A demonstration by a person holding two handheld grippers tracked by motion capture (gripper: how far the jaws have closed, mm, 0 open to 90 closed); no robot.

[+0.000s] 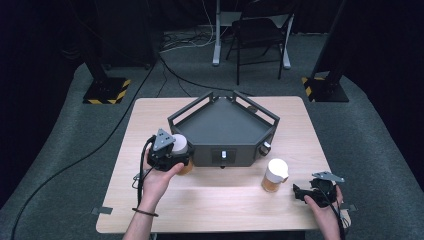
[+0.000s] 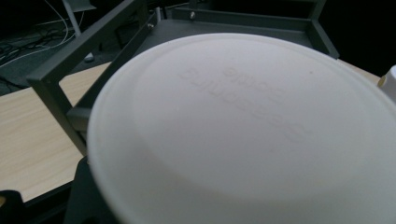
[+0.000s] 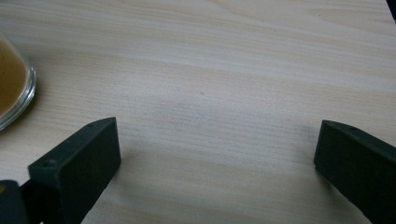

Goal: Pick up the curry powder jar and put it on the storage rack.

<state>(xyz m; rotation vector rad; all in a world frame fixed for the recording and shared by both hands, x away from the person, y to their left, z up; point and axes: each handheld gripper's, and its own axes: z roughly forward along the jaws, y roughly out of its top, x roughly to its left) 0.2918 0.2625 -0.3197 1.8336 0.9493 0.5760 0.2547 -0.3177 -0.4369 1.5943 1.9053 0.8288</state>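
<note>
Lidded cup [image 1: 179,143] upright, gripped in left hand-held gripper [image 1: 167,155], touching tray [image 1: 223,121] front; right hand-held gripper [image 1: 312,192] wide, empty.

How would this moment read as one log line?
left gripper: shut on white-lidded amber cup | right gripper: open, on wooden table | second lidded cup: standing free

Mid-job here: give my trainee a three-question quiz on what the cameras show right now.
1. True or false: the right gripper has its jaws wide apart with nothing between them.
2. How many white-lidded cups stand on the table?
3. Where is the left-hand cup? A) inside the grey tray B) at the left gripper, beside the tray's front left corner C) on the floor

Key
1. True.
2. Two; the right-hand cup stands free.
3. B.
</note>
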